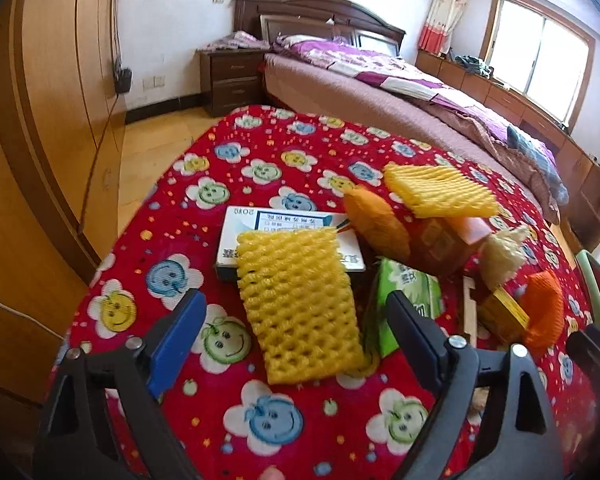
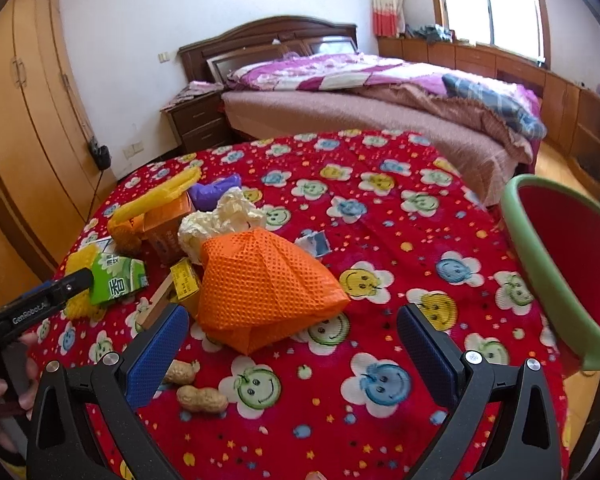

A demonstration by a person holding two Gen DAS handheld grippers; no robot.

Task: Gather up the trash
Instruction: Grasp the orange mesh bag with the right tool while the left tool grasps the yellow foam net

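Note:
Trash lies on a red smiley-print tablecloth (image 1: 236, 168). In the left wrist view my left gripper (image 1: 294, 326) is open, its jaws on either side of a yellow foam net (image 1: 298, 304) lying partly on a white box (image 1: 268, 236). A green carton (image 1: 408, 304), a second yellow net (image 1: 440, 190) and an orange net (image 1: 544, 312) lie to the right. In the right wrist view my right gripper (image 2: 292, 336) is open just before the orange foam net (image 2: 260, 284). Two peanuts (image 2: 202, 398) lie by its left finger. The left gripper (image 2: 40, 300) shows at far left.
A green-rimmed red bin (image 2: 560, 272) stands at the table's right edge. Crumpled paper (image 2: 220, 220), an orange box (image 2: 164, 220), a purple wrapper (image 2: 216, 192) and a small scrap (image 2: 314, 242) lie on the cloth. A bed (image 2: 360, 100), nightstand and wardrobe stand behind.

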